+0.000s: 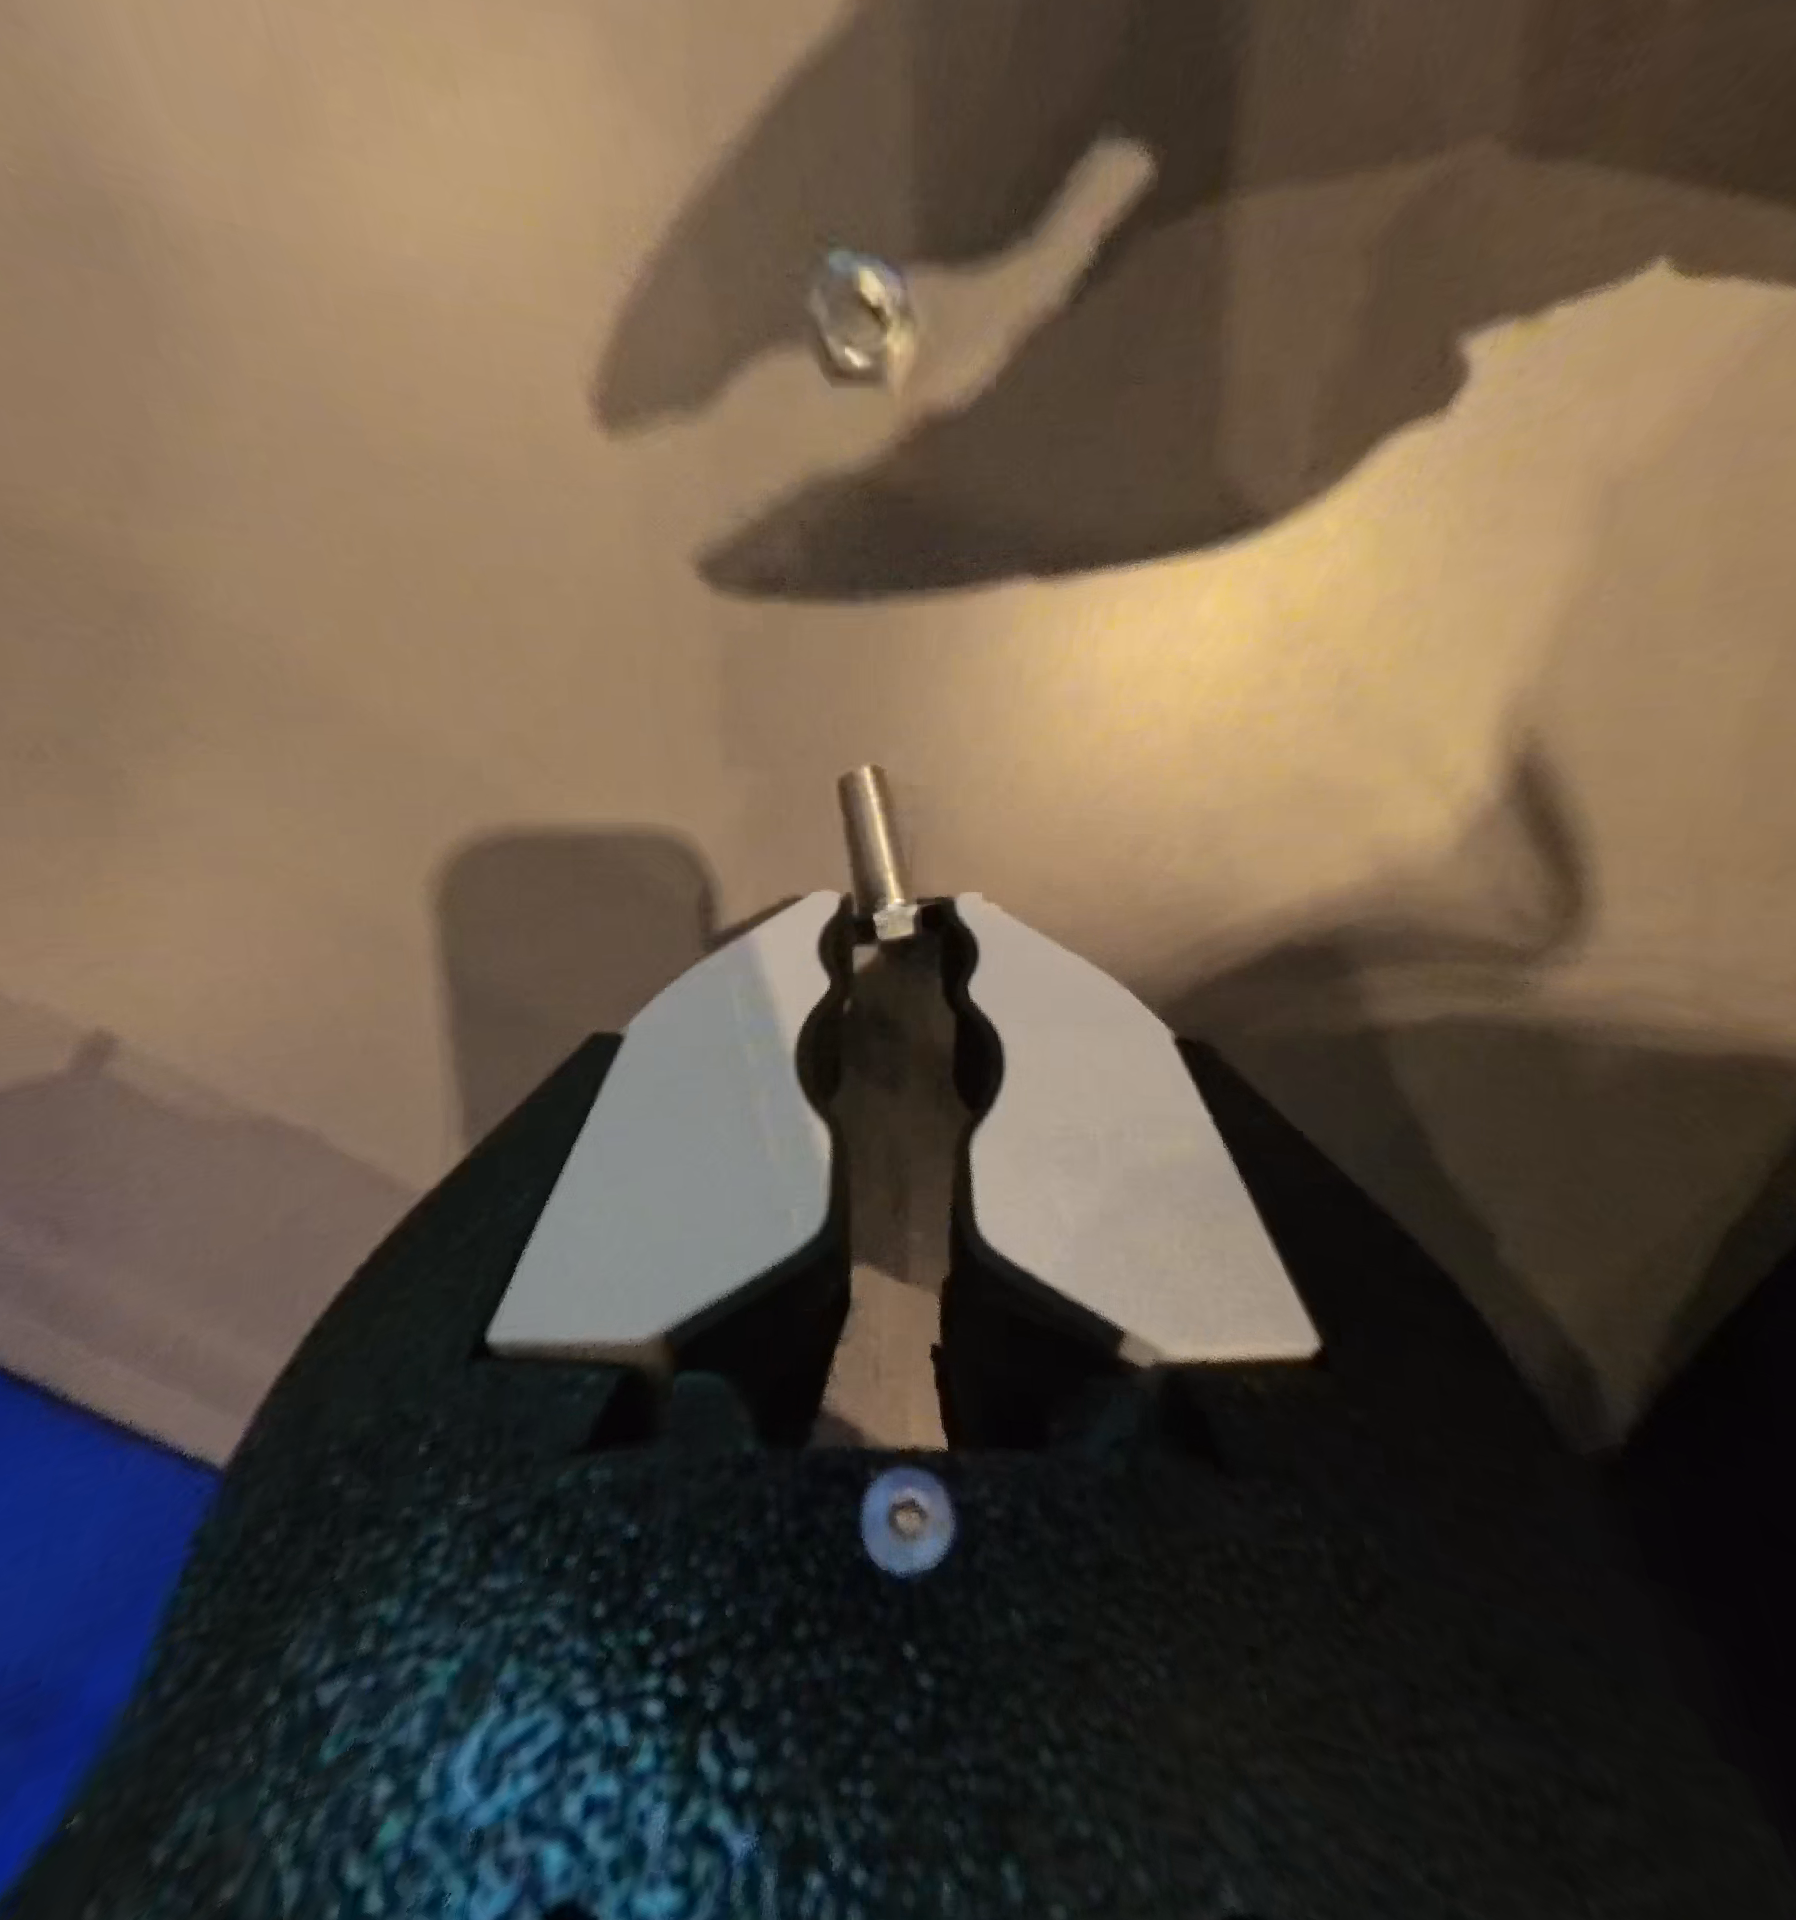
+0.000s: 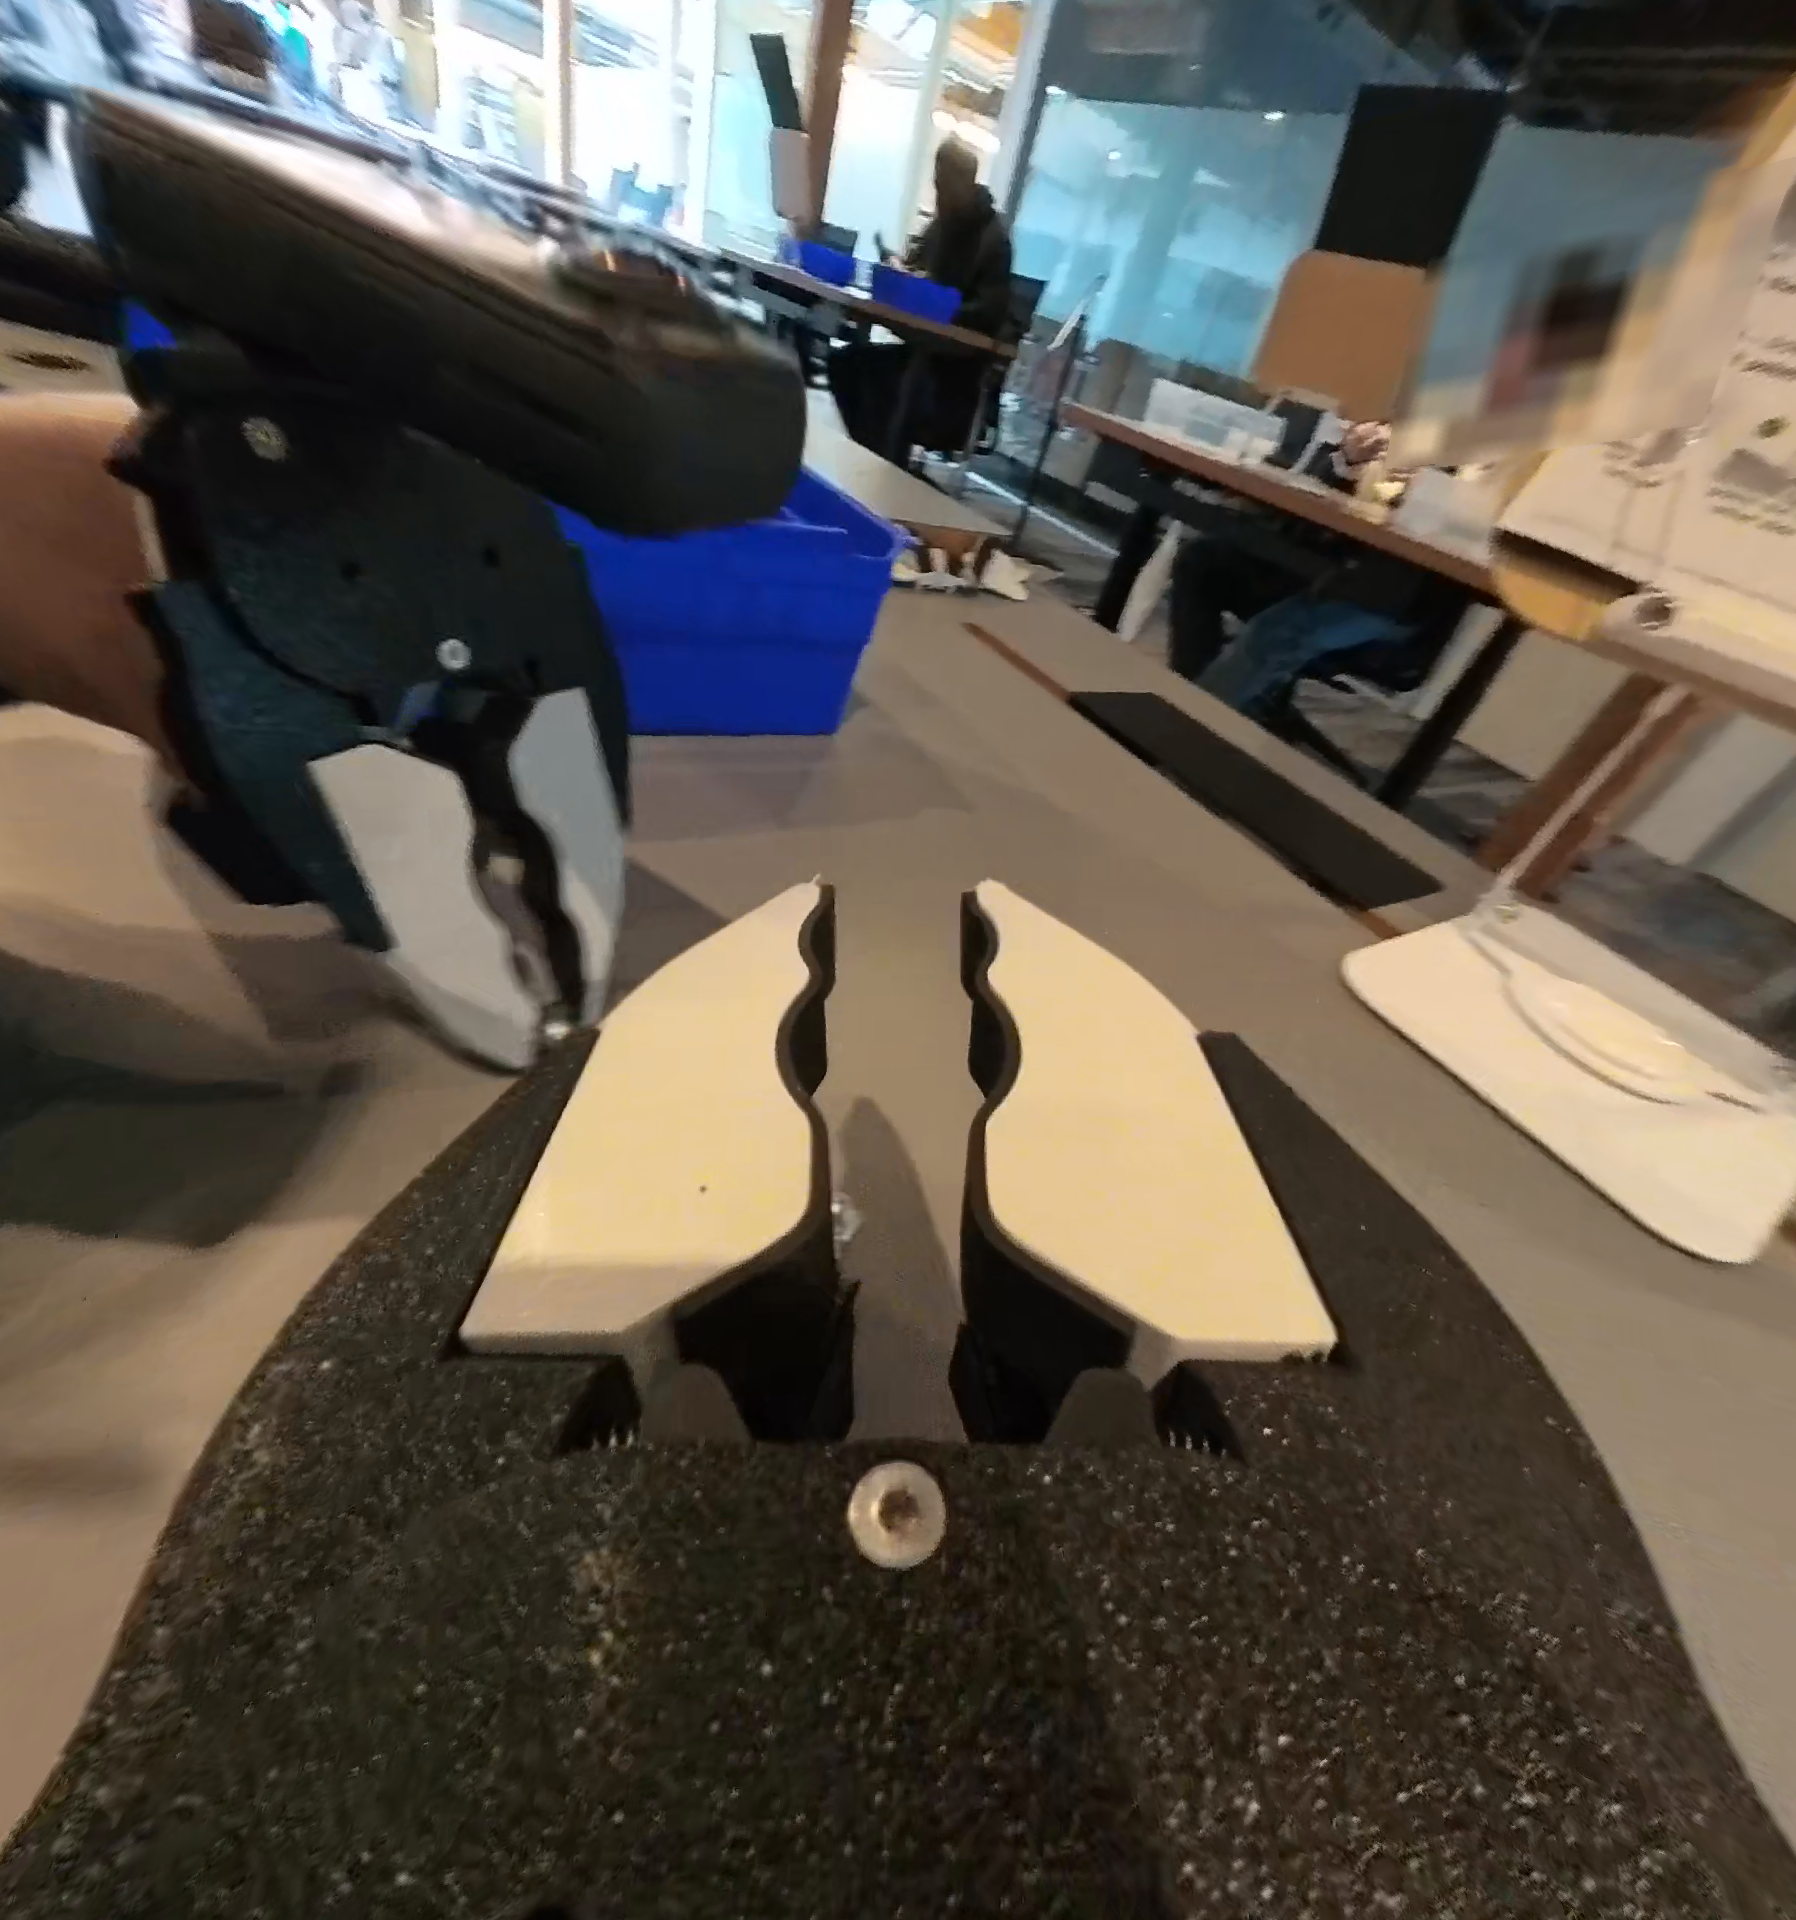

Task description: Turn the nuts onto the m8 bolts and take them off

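In the left wrist view my left gripper (image 1: pixel 892 916) is shut on a silver bolt (image 1: pixel 870 840). The pads pinch its hex head and the plain shaft points forward past the fingertips, above the beige table (image 1: pixel 250 520). A silver nut (image 1: pixel 861 322) lies loose on the table farther ahead, blurred, inside a gripper-shaped shadow. In the right wrist view my right gripper (image 2: pixel 896 904) is open with nothing between its white fingers (image 2: pixel 1070 1049). The left gripper (image 2: pixel 551 1023) shows there at the left, tilted down, a metal glint at its tips.
A blue bin (image 2: pixel 748 613) stands behind the left gripper and shows as a blue corner (image 1: pixel 32 1558) at lower left. A white lamp base (image 2: pixel 1559 1049) sits at right. A black strip (image 2: pixel 1247 800) lies on the grey table. People sit at far desks. One gripper's finger ends stand about 12 cm off the other's. From the left gripper's tips to the silver nut (image 1: pixel 861 322) is close to 9 cm.
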`<state>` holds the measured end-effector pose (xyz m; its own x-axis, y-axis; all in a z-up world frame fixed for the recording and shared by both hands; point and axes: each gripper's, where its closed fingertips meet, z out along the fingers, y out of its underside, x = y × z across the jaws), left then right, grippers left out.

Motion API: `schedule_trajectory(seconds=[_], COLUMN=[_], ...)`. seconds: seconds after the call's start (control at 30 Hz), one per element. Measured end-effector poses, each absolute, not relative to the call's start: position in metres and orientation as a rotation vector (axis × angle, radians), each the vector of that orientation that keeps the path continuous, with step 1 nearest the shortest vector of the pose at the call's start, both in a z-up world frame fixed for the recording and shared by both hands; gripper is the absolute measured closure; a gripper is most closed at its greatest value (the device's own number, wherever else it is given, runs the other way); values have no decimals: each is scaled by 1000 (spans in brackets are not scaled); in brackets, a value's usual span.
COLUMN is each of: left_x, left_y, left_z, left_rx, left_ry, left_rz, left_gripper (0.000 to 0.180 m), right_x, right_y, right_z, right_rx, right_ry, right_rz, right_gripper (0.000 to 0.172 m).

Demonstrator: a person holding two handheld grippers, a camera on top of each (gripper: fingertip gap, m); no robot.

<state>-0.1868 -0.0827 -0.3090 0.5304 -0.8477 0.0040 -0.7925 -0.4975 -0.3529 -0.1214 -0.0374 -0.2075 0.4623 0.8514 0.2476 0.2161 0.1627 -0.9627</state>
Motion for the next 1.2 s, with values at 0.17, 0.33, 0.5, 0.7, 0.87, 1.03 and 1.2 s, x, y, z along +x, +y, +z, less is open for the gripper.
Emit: schedule_trajectory(seconds=[0.17,0.33,0.5,0.7,0.87,1.03,1.2], left_x=[-163,-144,-134,-132,-133,-130,-127], left_y=[-60,-75,-89,-91,-90,-108,-125], left_z=[-247,-207,-193,-194,-195,-211,-214], left_rx=[-1941,-1603,-1448,-1457,-1516,-1550,-1544], left_ry=[1248,1284,1313,1296,1245,1438,1539], left_rz=[-299,-391,-392,-470,-577,-714,-858], left_gripper=[165,165,165,165,143,153,162], right_x=[-128,-133,-131,-137,-137,-139,-142], right_y=[-53,-76,-85,-92,-92,-112,-123], right_z=[-195,-180,-176,-180,-185,-187,-192], right_rx=[-1318,-1266,-1264,-1265,-1235,-1152,-1124], right_ry=[-1017,-1004,-1009,-1066,-1156,-1284,-1363], right_rz=[817,1186,1347,1354,1188,1234,1254], right_gripper=[159,155,153,163,164,164,164])
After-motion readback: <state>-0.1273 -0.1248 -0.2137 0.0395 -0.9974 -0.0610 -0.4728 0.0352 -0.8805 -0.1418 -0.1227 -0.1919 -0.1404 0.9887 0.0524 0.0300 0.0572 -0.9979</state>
